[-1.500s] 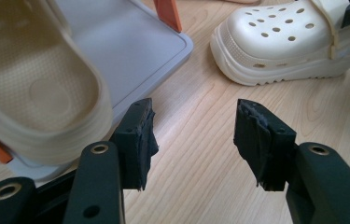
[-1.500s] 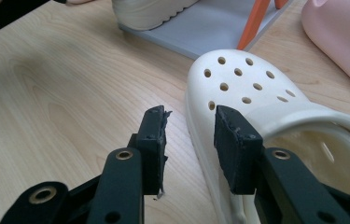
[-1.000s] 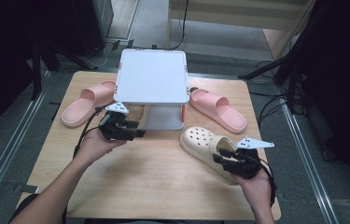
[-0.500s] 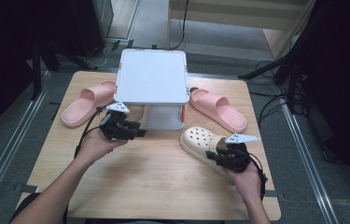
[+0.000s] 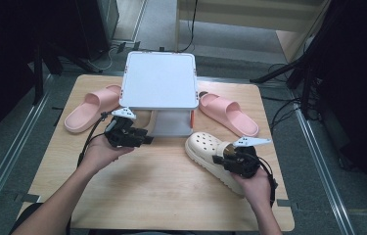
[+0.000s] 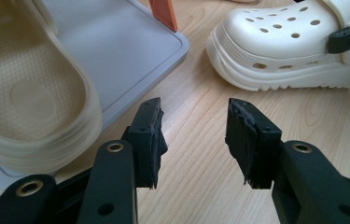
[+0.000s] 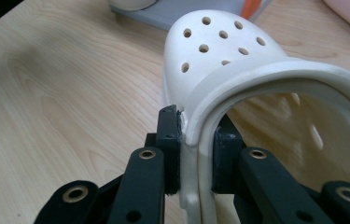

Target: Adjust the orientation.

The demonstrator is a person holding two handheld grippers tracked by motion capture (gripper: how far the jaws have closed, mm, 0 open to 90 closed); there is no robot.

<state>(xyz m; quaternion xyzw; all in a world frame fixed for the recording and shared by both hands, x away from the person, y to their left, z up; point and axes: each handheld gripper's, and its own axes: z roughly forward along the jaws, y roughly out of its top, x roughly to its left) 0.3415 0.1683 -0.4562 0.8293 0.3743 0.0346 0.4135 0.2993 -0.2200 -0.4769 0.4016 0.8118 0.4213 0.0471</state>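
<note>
A cream clog (image 5: 204, 146) lies on the wooden table (image 5: 161, 196) at the right, toe toward the rack. My right gripper (image 5: 218, 159) is shut on its side rim: in the right gripper view the pads (image 7: 169, 140) pinch the clog's wall (image 7: 219, 70), and the jaws have just been closing on it. My left gripper (image 5: 144, 139) hovers left of the rack's base, open, its jaws having just narrowed with nothing between them (image 6: 193, 122). A second cream clog (image 6: 23, 93) rests on the grey lower tray (image 6: 130, 51) just ahead of it.
A grey two-level rack (image 5: 159, 81) stands at the table's middle back, its top plate bare. One pink slipper (image 5: 92, 105) lies to its left and another (image 5: 228, 113) to its right. Dark stands and cables ring the table.
My right gripper has moved up and left onto the clog's rim and closed on it. The left hand has stayed in place.
</note>
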